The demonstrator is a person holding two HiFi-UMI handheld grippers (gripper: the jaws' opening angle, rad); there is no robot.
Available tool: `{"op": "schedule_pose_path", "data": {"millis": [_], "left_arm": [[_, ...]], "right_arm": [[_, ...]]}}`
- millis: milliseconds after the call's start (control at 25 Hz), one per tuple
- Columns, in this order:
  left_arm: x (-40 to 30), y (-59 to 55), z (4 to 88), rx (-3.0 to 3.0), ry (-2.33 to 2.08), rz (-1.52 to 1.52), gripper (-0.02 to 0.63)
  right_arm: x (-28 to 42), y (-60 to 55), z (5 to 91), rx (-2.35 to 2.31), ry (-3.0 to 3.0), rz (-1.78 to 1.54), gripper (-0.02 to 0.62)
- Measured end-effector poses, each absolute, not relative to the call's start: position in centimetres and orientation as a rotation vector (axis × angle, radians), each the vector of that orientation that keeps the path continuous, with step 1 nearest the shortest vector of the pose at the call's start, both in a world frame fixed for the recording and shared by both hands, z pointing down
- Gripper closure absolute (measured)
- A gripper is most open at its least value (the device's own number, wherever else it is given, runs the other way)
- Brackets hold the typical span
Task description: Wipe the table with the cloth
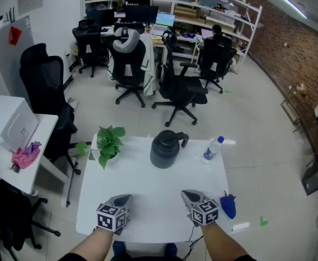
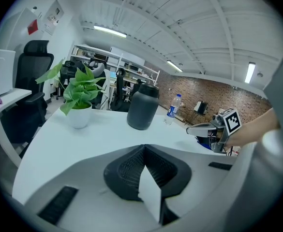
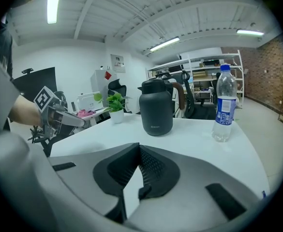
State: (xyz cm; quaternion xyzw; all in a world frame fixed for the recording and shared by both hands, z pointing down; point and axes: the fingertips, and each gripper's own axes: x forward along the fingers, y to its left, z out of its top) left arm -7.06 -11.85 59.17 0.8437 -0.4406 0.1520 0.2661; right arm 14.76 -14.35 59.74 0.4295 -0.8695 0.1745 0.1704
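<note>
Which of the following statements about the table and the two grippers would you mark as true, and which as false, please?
1. The dark jug stands between the potted plant and the water bottle. True.
2. The right gripper holds the blue cloth. False: its jaws are together on nothing, and the cloth lies beside it at the right edge of the table.
3. The left gripper has its jaws wide apart. False: they are together, with nothing between them.
4. The water bottle stands upright with its cap on. True.
</note>
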Motion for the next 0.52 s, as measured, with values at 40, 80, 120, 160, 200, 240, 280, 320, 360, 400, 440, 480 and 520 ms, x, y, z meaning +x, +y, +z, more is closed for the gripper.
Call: {"op": "schedule_pose_path", "data": {"millis": [40, 80, 120, 160, 200, 240, 280, 320, 360, 400, 440, 480, 520], "left_arm": [[-7.02, -11.86, 59.18, 2.278, -1.189, 0.411, 0.606], [-7.02, -11.87, 59.21, 2.278, -1.19, 0.411, 0.606], [-7.03, -11.91, 59.26, 2.276, -1.19, 0.411, 0.606], [-7.07, -11.96, 59.32, 2.275, -1.191, 0.411, 0.606], [-7.11, -12.02, 59.36, 2.274, -1.191, 0.41, 0.606], [-7.17, -12.08, 59.37, 2.274, -1.192, 0.409, 0.606], [-7.23, -12.12, 59.34, 2.275, -1.192, 0.408, 0.606], [-7.29, -12.13, 59.29, 2.275, -1.192, 0.408, 0.606], [-7.34, -12.12, 59.21, 2.275, -1.193, 0.408, 0.606], [-7.36, -12.09, 59.15, 2.275, -1.193, 0.408, 0.606], [-7.36, -12.06, 59.09, 2.274, -1.193, 0.408, 0.606], [-7.37, -12.03, 59.05, 2.274, -1.193, 0.409, 0.606], [-7.37, -12.0, 59.02, 2.273, -1.193, 0.41, 0.606]], "right_arm": [[14.81, -14.39, 59.7, 1.221, -2.471, 0.495, 0.595], [14.85, -14.43, 59.69, 1.22, -2.471, 0.495, 0.595], [14.87, -14.48, 59.71, 1.219, -2.471, 0.494, 0.595], [14.87, -14.53, 59.76, 1.217, -2.47, 0.494, 0.595], [14.84, -14.57, 59.79, 1.215, -2.47, 0.493, 0.595], [14.78, -14.59, 59.81, 1.214, -2.471, 0.493, 0.595], [14.72, -14.59, 59.8, 1.213, -2.471, 0.493, 0.595], [14.67, -14.58, 59.77, 1.212, -2.472, 0.493, 0.595], [14.64, -14.56, 59.74, 1.211, -2.471, 0.493, 0.595], [14.63, -14.54, 59.7, 1.212, -2.47, 0.493, 0.595], [14.64, -14.52, 59.66, 1.212, -2.469, 0.493, 0.595], [14.66, -14.51, 59.61, 1.211, -2.468, 0.494, 0.595], [14.68, -14.5, 59.56, 1.211, -2.467, 0.494, 0.595]]}}
